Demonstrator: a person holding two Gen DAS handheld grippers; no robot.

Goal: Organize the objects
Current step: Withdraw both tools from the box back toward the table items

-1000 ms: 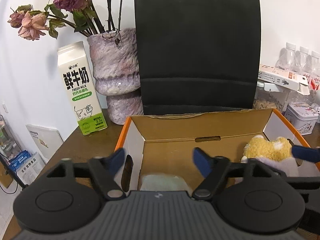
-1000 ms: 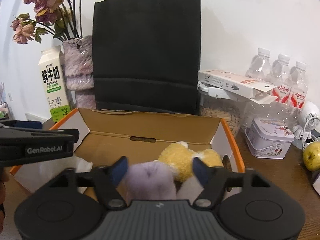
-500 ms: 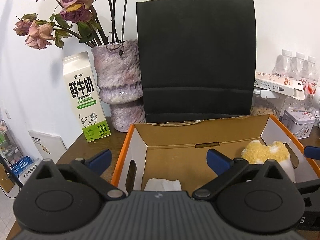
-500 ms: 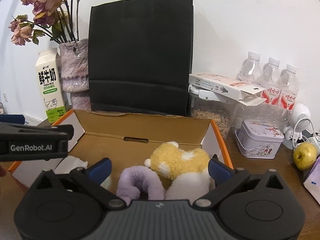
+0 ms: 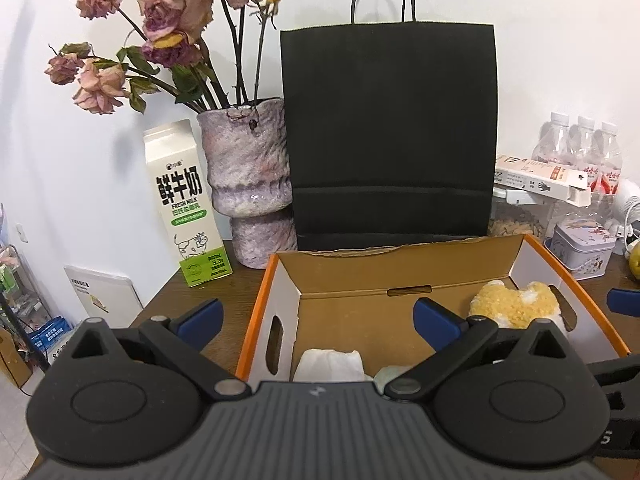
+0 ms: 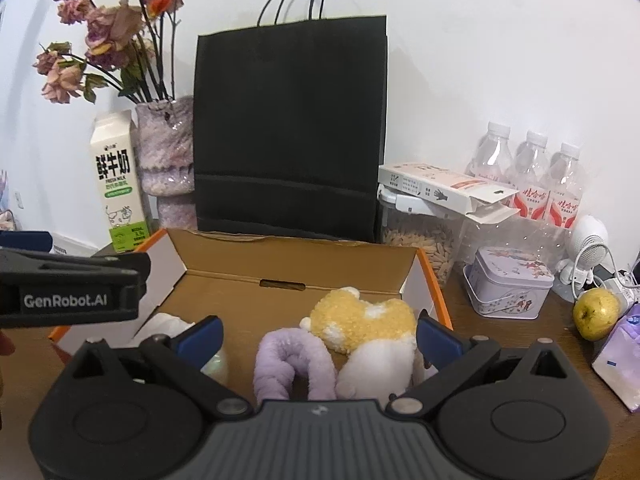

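left wrist view looks over the open cardboard box [image 5: 400, 312] on the counter [image 5: 208, 300], where a white tissue wad [image 5: 330, 364] lies at the near left of the floor. right wrist view shows the purple plush [image 6: 294, 364] and the yellow-and-white plush [image 6: 366, 326] lying touching each other at the box's right end.

judged from here, the main risk is a snag on the way out: the right gripper [image 6: 318, 336] hangs low over the plush pair, and a fingertip could catch the fluffy pile and drag a toy up the wall. the two tools are also close together, the left gripper [image 5: 316, 318] crossing into the right view, so a careless swing could knock them together or bump the box against the black paper bag [image 5: 388, 132] just behind it.

both grippers have just been opening and now stand spread wide. nothing sits between the left pads; the plush lies below and between the right ones, unpressed. neither holds anything.
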